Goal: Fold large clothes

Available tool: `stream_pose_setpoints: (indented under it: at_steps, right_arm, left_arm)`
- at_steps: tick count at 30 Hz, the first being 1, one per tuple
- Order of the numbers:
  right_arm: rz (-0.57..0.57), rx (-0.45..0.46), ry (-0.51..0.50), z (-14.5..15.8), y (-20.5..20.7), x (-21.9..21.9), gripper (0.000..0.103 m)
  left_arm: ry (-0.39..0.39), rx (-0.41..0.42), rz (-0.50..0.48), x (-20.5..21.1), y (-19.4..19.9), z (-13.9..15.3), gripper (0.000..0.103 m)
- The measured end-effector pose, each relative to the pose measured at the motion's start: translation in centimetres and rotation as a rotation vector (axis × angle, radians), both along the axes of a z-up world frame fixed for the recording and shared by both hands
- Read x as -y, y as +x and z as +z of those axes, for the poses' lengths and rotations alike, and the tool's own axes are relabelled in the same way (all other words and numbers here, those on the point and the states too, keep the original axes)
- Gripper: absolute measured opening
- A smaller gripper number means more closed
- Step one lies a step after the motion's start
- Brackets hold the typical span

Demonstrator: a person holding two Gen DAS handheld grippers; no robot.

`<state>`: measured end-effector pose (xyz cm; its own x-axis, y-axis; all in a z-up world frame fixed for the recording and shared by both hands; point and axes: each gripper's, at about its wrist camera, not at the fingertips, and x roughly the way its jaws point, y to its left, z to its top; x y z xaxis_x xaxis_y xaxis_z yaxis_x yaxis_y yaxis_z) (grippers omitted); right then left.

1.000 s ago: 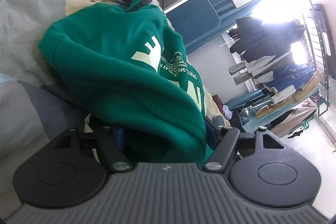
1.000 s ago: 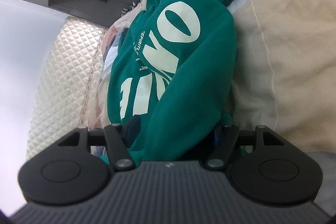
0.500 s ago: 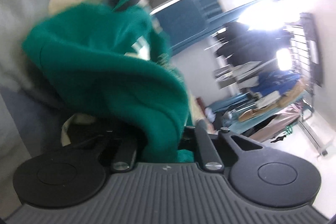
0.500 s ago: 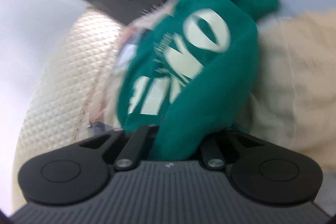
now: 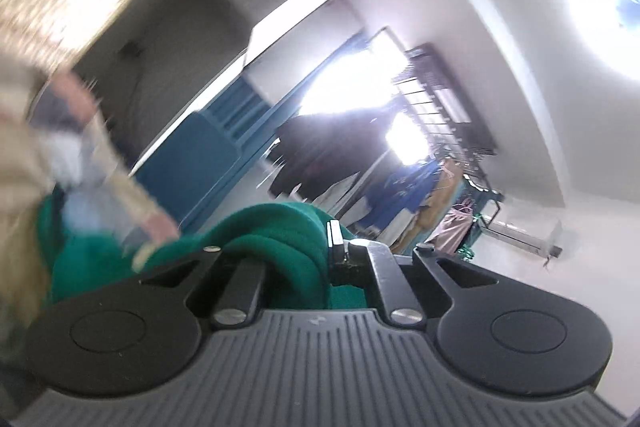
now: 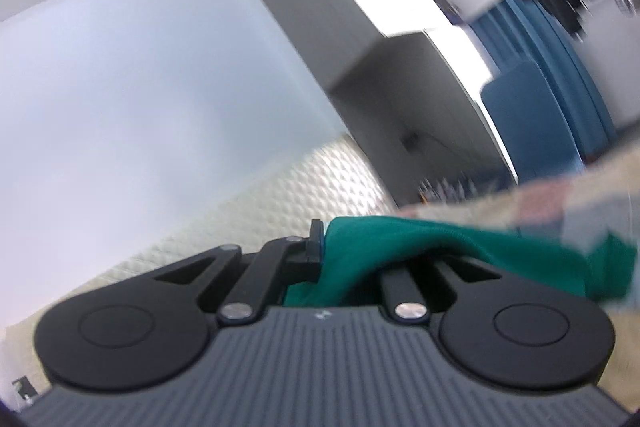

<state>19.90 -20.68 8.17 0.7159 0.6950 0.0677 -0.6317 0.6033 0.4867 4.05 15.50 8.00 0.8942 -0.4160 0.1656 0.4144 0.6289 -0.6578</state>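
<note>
One green sweatshirt (image 5: 276, 247), clamped by left gripper (image 5: 296, 247), right gripper (image 6: 352, 259)

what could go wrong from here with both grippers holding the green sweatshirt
1. The left gripper pinches a thick bunched roll of the green fleece sweatshirt, not a flat edge, so cloth may slip out mid-swing.
2. The right gripper has fabric draped over one finger; it could snag on release.
3. Both views are motion-blurred and aimed at walls and ceiling, with the patchwork quilt only at the edge, so the fold may land crooked.
</note>
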Motion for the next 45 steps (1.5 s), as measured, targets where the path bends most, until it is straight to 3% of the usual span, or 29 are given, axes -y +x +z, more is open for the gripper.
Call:
stream_pose_setpoints:
  at_steps: [7,13,16,20,23,25,29,32,36,41,45]
  right_arm:
    - [-0.010,0.192,-0.004,12.6,-2.9,1.2,0.008]
    - [-0.073,0.354,0.003,23.0,-4.8,2.7,0.008]
    - [-0.087,0.377,0.021,26.6,-3.8,3.2,0.008]
    - [-0.147,0.381,-0.022,27.9,-0.3,3.2,0.008]
    - [-0.195,0.357,-0.100,25.0,4.0,2.5,0.008]
    - [-0.213,0.316,-0.146,21.7,6.9,1.6,0.008]
    - [-0.234,0.187,-0.210,13.0,14.1,1.1,0.008]
    - [-0.274,0.144,-0.264,7.2,19.8,0.2,0.008]
    - [-0.330,0.075,-0.324,-0.4,28.3,-1.4,0.008]
    - [-0.385,-0.026,-0.399,-10.3,40.5,-4.0,0.008]
    - [-0.413,-0.099,-0.434,-18.0,42.4,-4.8,0.008]
  left_arm:
    - [0.092,0.151,0.034,1.8,-2.8,14.1,0.009]
    - [0.119,0.247,0.073,3.3,-3.3,25.4,0.009]
    - [0.149,0.265,0.094,4.2,-2.2,29.2,0.009]
    - [0.169,0.208,0.101,5.1,1.5,29.7,0.009]
    - [0.189,0.128,0.102,5.6,7.9,25.8,0.009]
    - [0.222,0.056,0.103,5.7,12.2,21.2,0.010]
    - [0.252,-0.060,0.097,5.7,20.9,11.5,0.010]
    - [0.301,-0.143,0.119,6.1,28.0,5.2,0.010]
    - [0.294,-0.267,0.121,5.4,38.7,-3.8,0.010]
    - [0.364,-0.348,0.139,5.5,52.1,-12.5,0.010]
    - [0.454,-0.419,0.113,5.8,60.1,-18.1,0.010]
